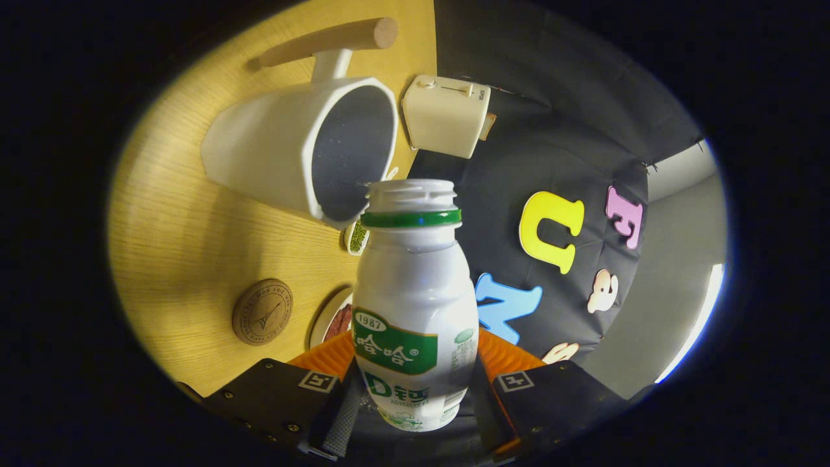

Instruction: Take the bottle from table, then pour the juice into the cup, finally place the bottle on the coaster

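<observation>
Wooden table (181,220) | jaws pinching bottle (415,292), base hidden | cup (305,146) beyond

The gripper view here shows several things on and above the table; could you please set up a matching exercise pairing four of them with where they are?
Things:
1. bottle
2. cup
3. coaster
4. toaster

Places:
A. lying flat on the table, beside the plate
B. at the table's edge, against the cloth wall
C. clamped between the fingers, cap off
D. just beyond the bottle's open mouth, wooden handle attached

Pairs: 1-C, 2-D, 3-A, 4-B
</observation>
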Demonstrator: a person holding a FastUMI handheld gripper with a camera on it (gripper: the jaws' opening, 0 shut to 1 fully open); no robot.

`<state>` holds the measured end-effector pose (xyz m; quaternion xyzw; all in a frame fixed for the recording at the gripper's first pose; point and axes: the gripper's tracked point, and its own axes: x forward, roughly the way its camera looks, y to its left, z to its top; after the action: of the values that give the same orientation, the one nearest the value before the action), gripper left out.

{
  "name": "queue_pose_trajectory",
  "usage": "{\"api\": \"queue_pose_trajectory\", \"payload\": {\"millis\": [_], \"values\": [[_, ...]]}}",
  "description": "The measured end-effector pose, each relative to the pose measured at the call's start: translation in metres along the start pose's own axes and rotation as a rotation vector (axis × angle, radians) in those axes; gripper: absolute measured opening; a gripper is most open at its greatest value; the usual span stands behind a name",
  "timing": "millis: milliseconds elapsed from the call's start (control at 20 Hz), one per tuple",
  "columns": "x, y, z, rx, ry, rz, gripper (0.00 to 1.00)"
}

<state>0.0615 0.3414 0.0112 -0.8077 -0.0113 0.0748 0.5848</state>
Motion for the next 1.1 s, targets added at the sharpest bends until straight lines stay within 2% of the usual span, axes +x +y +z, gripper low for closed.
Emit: {"api": "queue_pose_trajectory", "payload": {"millis": [300, 600, 800, 1100], "values": [[0.0, 0.024, 0.003, 0.214, -0.017, 0.135, 0.74], [-0.003, 0.025, 0.009, 0.394, -0.041, 0.186, 0.74], [-0.011, 0.019, 0.013, 0.489, -0.073, 0.178, 0.74], [-0.013, 0.012, 0.017, 0.713, -0.113, 0.192, 0.74]]}}
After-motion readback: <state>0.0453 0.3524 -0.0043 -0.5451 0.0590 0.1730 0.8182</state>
